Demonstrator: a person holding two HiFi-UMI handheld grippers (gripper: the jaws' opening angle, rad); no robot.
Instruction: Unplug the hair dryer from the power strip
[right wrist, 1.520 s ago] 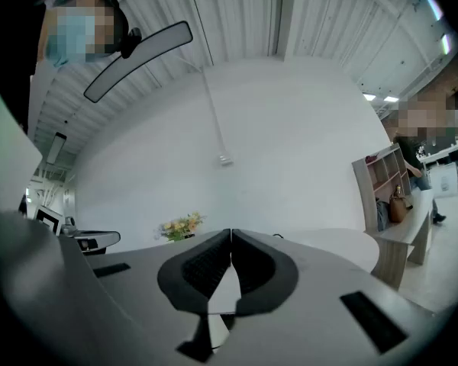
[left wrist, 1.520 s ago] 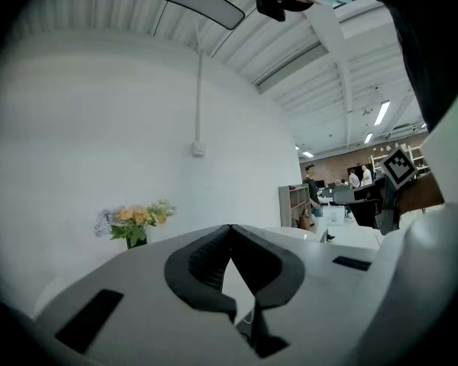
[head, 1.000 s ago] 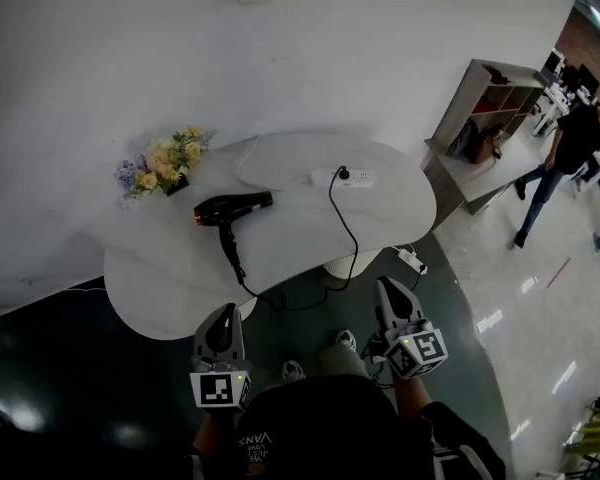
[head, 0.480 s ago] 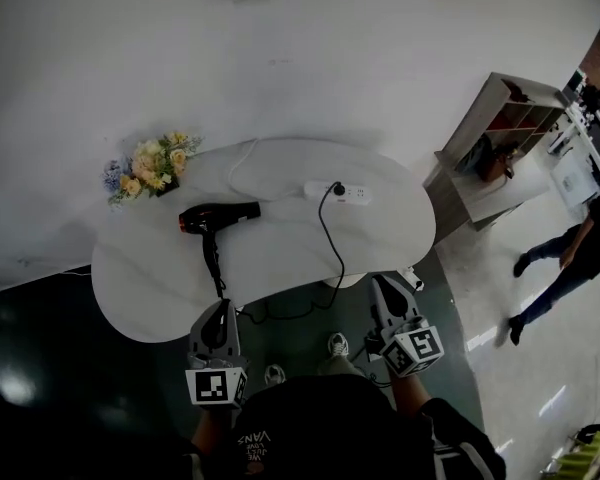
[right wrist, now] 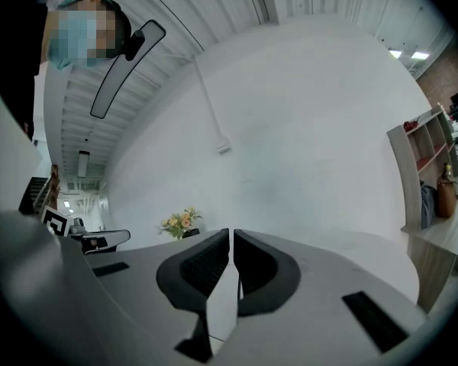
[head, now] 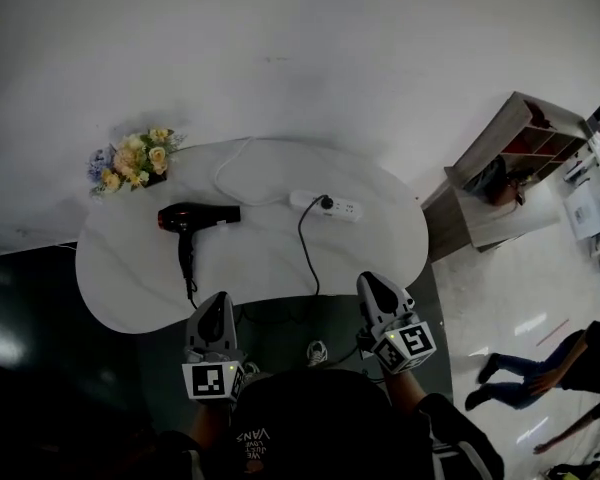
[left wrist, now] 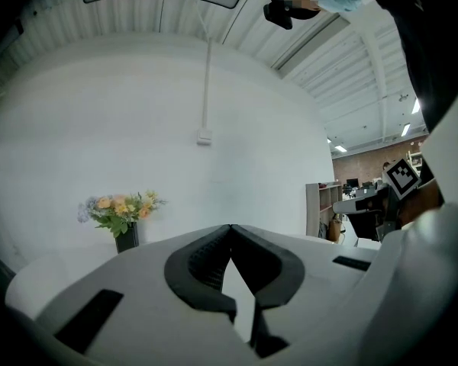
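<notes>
A black hair dryer [head: 193,217] lies on the white table [head: 380,238], left of centre, its nozzle pointing left. Its black cord [head: 305,248] runs off the front edge and back up to a black plug in the white power strip [head: 328,206] at the table's back. My left gripper [head: 214,313] is shut and empty, short of the table's front edge. My right gripper [head: 371,293] is also shut with nothing in it, near the front edge below the strip. Both gripper views show only closed jaws, the wall and the flowers [left wrist: 116,210].
A vase of yellow and purple flowers [head: 128,158] stands at the table's back left. A wooden shelf unit [head: 500,183] stands to the right of the table. A person [head: 550,368] walks across the shiny floor at the lower right. A white wall lies behind the table.
Both grippers have come closer to the table's front edge, and the table sits nearer and further left in the head view. The person on the right has walked toward the lower right.
</notes>
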